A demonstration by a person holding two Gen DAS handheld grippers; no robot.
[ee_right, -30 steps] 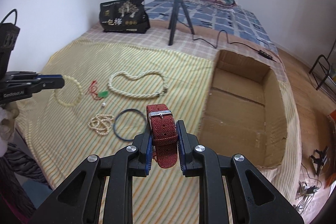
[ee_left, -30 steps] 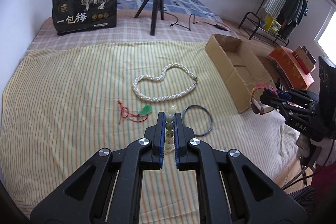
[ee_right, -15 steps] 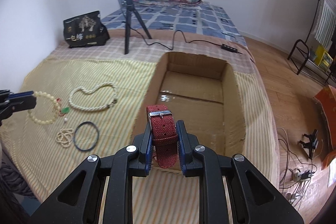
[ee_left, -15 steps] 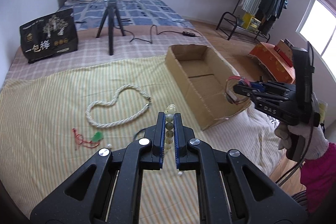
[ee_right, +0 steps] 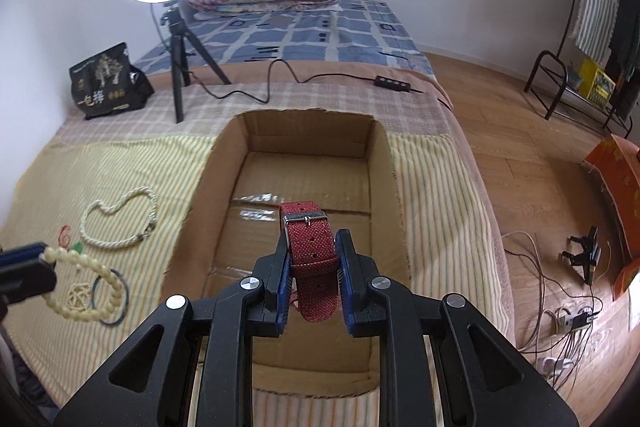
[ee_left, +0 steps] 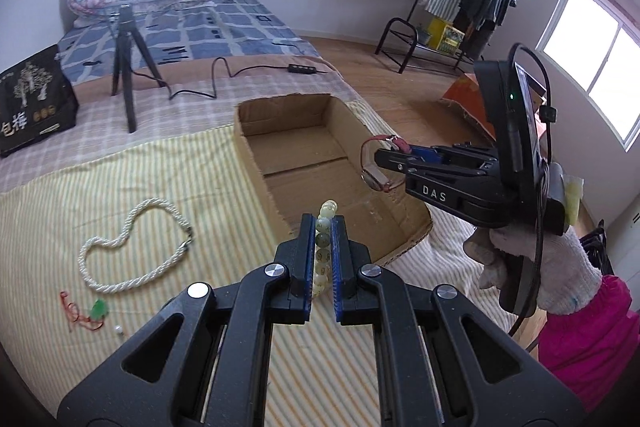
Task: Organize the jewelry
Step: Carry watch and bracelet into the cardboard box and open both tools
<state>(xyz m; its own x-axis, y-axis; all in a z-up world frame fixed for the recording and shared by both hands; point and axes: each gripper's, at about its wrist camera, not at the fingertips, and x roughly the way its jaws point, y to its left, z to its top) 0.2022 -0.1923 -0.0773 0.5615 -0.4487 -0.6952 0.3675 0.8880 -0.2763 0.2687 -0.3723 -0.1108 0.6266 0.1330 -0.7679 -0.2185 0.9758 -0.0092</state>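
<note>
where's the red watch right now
The red watch is clamped in the right gripper, held over the open cardboard box; the left wrist view shows it at right.

The left tool's point(ee_left: 323, 239) blue pads cover most of the bead bracelet point(ee_left: 325, 227). The right tool point(ee_right: 311, 267) hides the red watch's point(ee_right: 310, 247) lower strap.

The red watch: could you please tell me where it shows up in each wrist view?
Left wrist: the red watch hangs at right of centre, in the right claw, over the box.
Right wrist: the watch sits at bottom centre, shut between the claw's fingers.
Shared landmark: the box; the white necklace lies to its left.
</note>
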